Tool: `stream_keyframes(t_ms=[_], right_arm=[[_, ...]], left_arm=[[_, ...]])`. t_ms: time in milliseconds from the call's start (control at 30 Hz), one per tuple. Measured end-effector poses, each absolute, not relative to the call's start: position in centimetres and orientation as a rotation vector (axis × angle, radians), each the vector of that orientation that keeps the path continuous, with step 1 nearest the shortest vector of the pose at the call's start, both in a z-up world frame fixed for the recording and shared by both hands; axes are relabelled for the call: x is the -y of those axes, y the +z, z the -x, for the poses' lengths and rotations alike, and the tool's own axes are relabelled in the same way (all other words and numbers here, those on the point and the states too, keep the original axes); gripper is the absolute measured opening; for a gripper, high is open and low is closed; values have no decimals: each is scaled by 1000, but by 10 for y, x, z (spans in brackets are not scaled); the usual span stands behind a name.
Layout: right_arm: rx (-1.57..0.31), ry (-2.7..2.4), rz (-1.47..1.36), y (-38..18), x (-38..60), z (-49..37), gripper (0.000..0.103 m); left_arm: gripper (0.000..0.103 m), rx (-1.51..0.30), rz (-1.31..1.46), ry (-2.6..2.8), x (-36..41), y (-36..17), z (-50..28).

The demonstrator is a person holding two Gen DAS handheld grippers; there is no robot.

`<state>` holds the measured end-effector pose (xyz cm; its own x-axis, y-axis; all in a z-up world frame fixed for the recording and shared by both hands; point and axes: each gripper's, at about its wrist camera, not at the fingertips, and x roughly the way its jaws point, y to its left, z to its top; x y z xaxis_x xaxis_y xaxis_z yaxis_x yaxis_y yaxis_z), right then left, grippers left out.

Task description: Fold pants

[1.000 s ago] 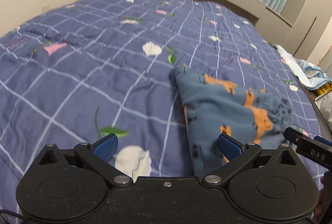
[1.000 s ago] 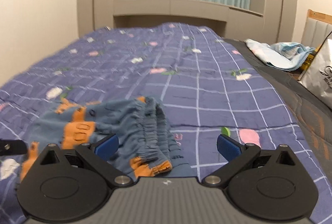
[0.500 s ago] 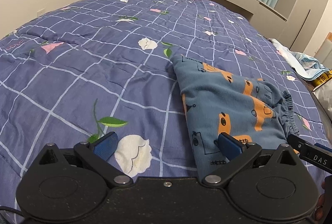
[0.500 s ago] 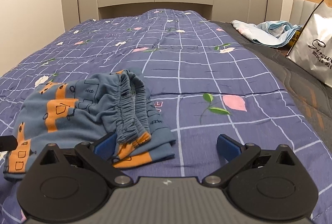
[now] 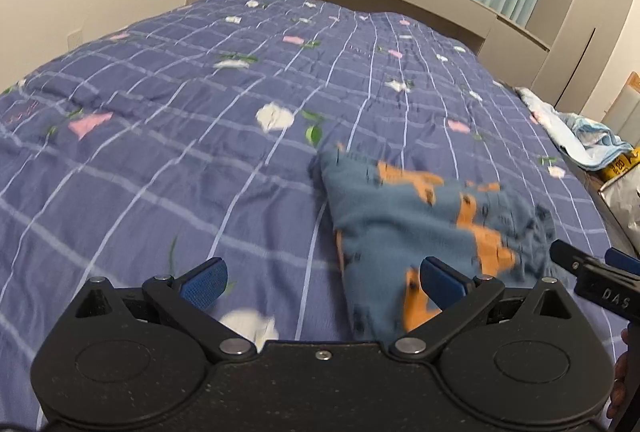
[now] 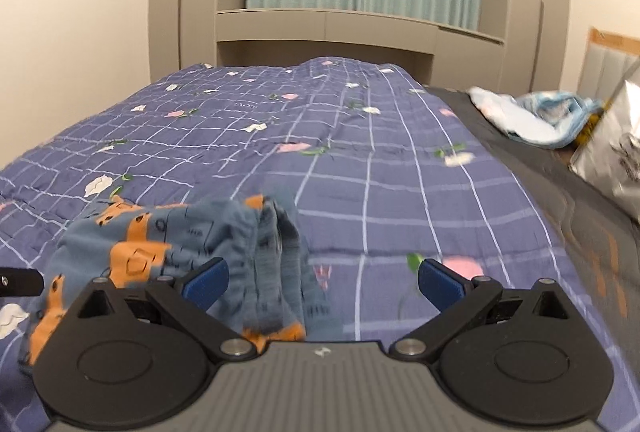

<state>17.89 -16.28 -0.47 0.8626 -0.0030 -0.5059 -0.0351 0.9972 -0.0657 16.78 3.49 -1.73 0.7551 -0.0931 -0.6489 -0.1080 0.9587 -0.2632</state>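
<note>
Both my grippers, left [image 5: 322, 282] and right [image 6: 322, 282], hover with fingers spread wide, gripping nothing, above the folded pants [image 5: 424, 216] on the quilt [image 5: 180, 135].

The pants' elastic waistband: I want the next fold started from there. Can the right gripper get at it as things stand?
Probably yes. The right gripper is open and empty, and the waistband lies bunched just ahead of its left finger, with nothing on top of it.

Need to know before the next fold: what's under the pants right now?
The pants lie bunched on the blue checked quilt, which shows all around them. Whatever sits directly beneath the fabric is covered. Both hand-held grippers are open, holding nothing.
</note>
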Motion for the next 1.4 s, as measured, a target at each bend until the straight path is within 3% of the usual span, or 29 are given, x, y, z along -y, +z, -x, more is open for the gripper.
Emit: stream_keyframes(t_ms=[633, 1400], right_arm=[[-572, 60, 108, -34, 167, -251, 103], [-591, 84, 75, -33, 169, -168, 103]], left_arm=[[102, -779, 253, 13, -25, -40, -247], [102, -803, 252, -18, -11, -38, -180]])
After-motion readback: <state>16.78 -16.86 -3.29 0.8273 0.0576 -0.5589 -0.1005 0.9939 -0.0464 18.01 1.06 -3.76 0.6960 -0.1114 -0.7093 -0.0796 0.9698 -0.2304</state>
